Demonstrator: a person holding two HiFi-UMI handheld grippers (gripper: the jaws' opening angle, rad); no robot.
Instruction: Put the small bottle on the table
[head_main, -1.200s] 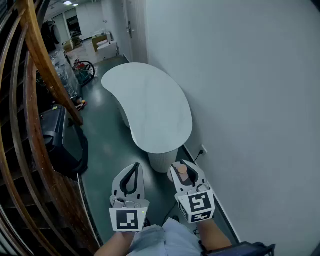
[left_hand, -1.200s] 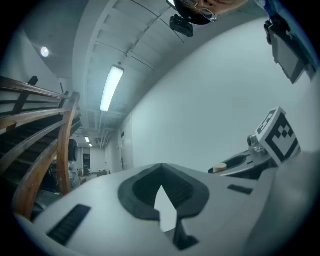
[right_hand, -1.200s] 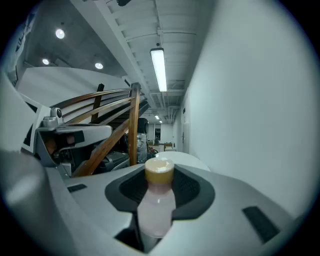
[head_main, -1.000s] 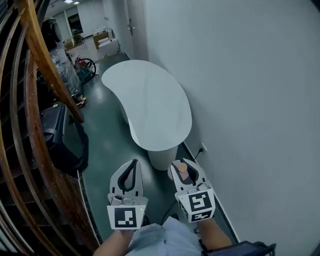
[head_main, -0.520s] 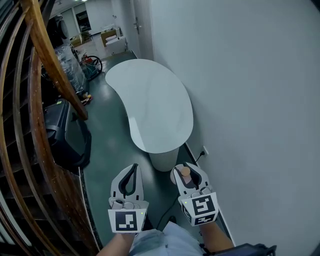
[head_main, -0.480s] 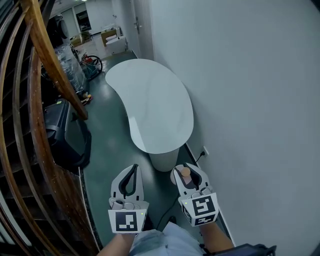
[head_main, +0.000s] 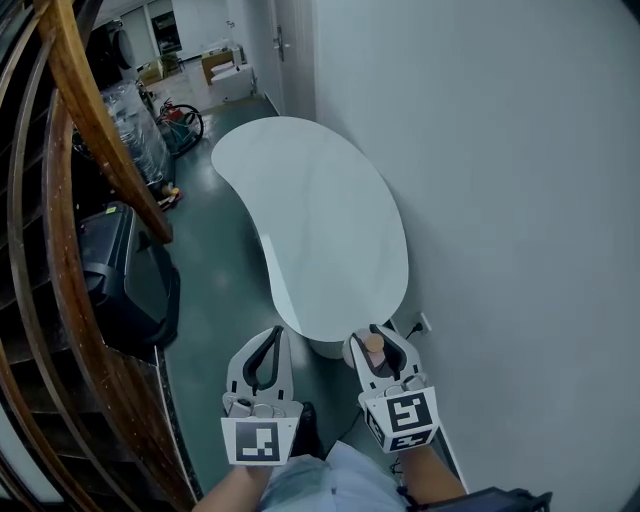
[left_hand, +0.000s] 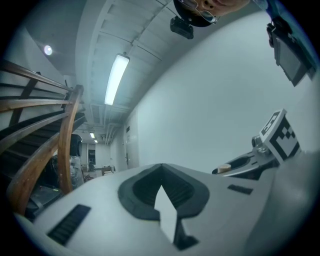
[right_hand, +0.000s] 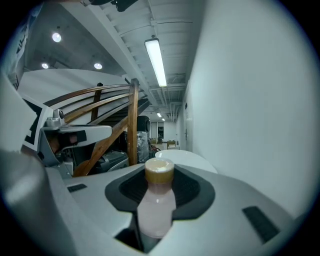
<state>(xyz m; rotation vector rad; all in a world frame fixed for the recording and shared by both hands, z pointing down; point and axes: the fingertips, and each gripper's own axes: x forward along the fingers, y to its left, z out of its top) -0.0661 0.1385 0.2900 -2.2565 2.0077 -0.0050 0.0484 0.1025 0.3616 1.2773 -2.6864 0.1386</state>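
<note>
1. The right gripper (head_main: 377, 335) has its jaws closed around the small bottle (right_hand: 156, 202), which is pale pink with a tan cap. The bottle stands upright between the pads and is not on the table.
2. The left gripper (head_main: 268, 340) is just to the left of the right one. Its jaws are together with nothing between them.
3. Just ahead of both grippers is the near edge of a white, kidney-shaped table (head_main: 320, 210).
4. A plain white wall (head_main: 500, 200) runs to the right of the right gripper.
5. A curved wooden stair railing (head_main: 95, 130) runs to the left of the left gripper.
</note>
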